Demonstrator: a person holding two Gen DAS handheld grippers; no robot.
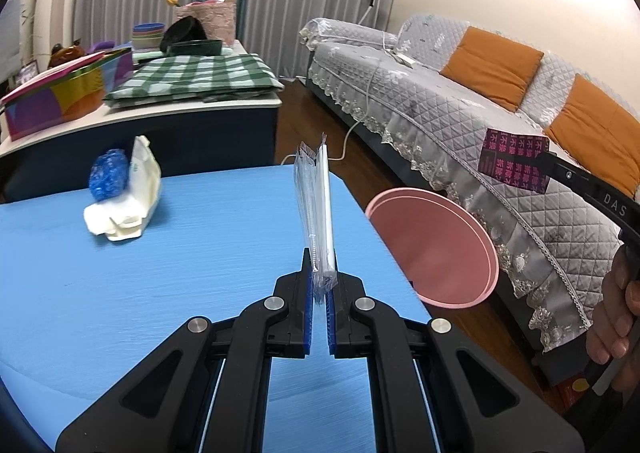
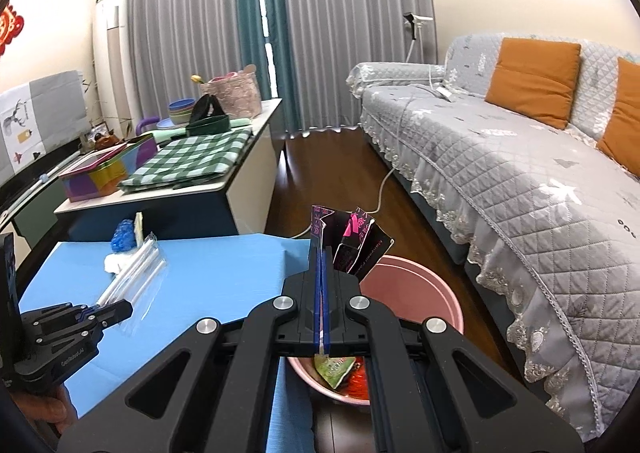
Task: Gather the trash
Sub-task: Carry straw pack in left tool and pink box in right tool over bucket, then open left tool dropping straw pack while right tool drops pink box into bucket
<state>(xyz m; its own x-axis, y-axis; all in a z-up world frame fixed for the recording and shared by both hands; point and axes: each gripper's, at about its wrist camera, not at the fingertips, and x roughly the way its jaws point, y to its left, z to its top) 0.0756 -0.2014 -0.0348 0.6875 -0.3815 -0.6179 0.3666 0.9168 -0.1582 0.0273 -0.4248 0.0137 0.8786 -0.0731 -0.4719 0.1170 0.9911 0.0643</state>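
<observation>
My left gripper [image 1: 319, 273] is shut on a clear plastic straw wrapper [image 1: 314, 205] and holds it upright above the blue table [image 1: 120, 293]; the gripper also shows in the right wrist view [image 2: 108, 307] with the wrapper [image 2: 136, 273]. My right gripper [image 2: 322, 265] is shut on a black and pink snack wrapper [image 2: 352, 241] above the pink bin [image 2: 424, 293]. That wrapper [image 1: 514, 163] and the bin [image 1: 436, 249] show at the right in the left wrist view. A crumpled white carton [image 1: 128, 197] and a blue wad [image 1: 108, 173] lie on the table.
The bin stands on the wooden floor beside the table's right edge and holds green and red wrappers [image 2: 340, 373]. A grey sofa [image 2: 520, 173] with orange cushions runs along the right. A cabinet [image 2: 180, 181] with a checked cloth and boxes stands behind the table.
</observation>
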